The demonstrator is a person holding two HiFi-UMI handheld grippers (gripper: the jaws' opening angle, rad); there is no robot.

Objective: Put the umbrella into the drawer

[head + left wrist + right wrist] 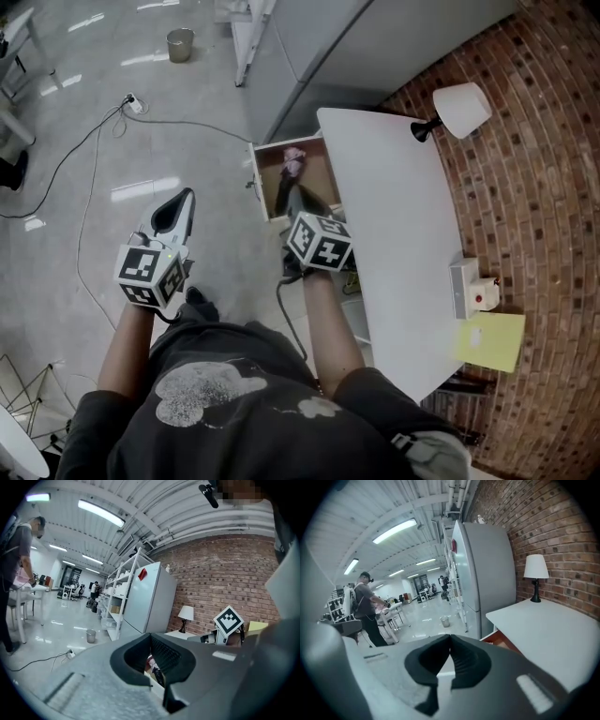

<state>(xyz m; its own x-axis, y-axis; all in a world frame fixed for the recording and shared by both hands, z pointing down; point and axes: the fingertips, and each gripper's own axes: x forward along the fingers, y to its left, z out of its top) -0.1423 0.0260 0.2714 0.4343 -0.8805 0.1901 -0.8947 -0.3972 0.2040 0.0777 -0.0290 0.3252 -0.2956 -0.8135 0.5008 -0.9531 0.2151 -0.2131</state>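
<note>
The umbrella (293, 162), pink at one end and dark along its length, lies inside the open wooden drawer (262, 178) under the white table (394, 225). My right gripper (302, 195) hovers just above the drawer's near end, shut with nothing between its jaws; in the right gripper view (450, 637) its tips meet over the drawer's edge (502, 640). My left gripper (186, 194) hangs over the floor left of the drawer, also shut and empty. In the left gripper view (150, 635) a bit of the pink umbrella (151, 662) shows through the hollow behind the tips.
A lamp (462, 110), a white box with a red button (473, 289) and a yellow sheet (492, 340) sit on the table by the brick wall. A grey fridge (309, 47) stands beyond the drawer. A cable and power strip (134, 103) and a bin (179, 43) are on the floor.
</note>
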